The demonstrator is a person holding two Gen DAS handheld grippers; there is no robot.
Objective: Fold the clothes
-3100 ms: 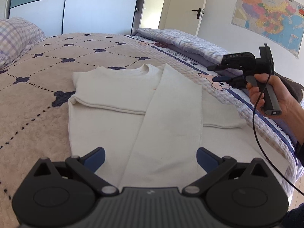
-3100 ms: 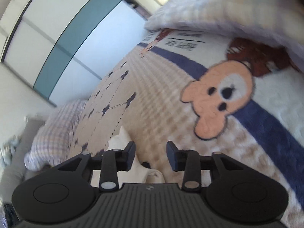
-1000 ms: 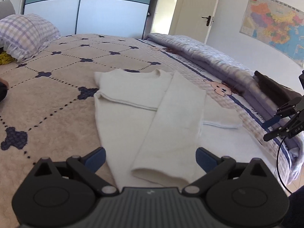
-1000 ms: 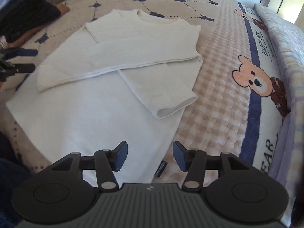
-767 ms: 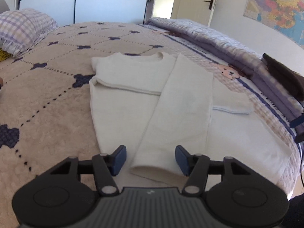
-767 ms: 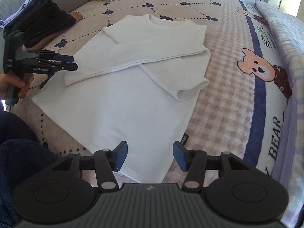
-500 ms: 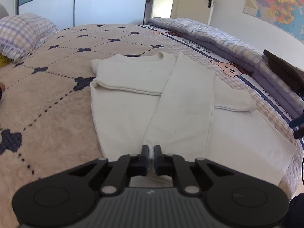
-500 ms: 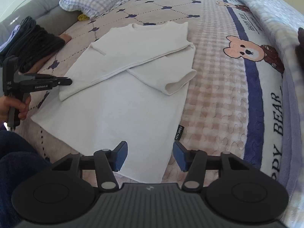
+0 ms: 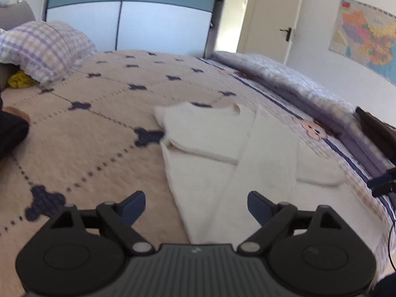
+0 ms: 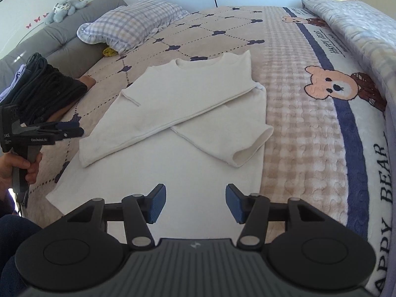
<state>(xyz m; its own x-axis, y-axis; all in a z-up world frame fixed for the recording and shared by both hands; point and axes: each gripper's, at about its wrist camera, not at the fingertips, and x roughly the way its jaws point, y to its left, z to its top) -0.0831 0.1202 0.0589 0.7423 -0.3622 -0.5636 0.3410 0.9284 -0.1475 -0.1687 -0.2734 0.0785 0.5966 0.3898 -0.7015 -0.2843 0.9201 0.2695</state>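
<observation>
Over the white sweater (image 10: 173,113), the left gripper (image 9: 195,204) is being spread wide, nothing pinched, while the right gripper (image 10: 195,204) is held half-spread, empty.

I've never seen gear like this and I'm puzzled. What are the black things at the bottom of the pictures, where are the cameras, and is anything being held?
No robot here: a person holds a two-finger gripper in each hand, each carrying a fisheye camera that looks along its fingers. One picture shows the left gripper, its jaws opening with nothing clamped. The other shows the right gripper, open and empty, and also a hand holding the left one. On the bed lies a white sweater with both sleeves folded across it. Nothing is held.
</observation>
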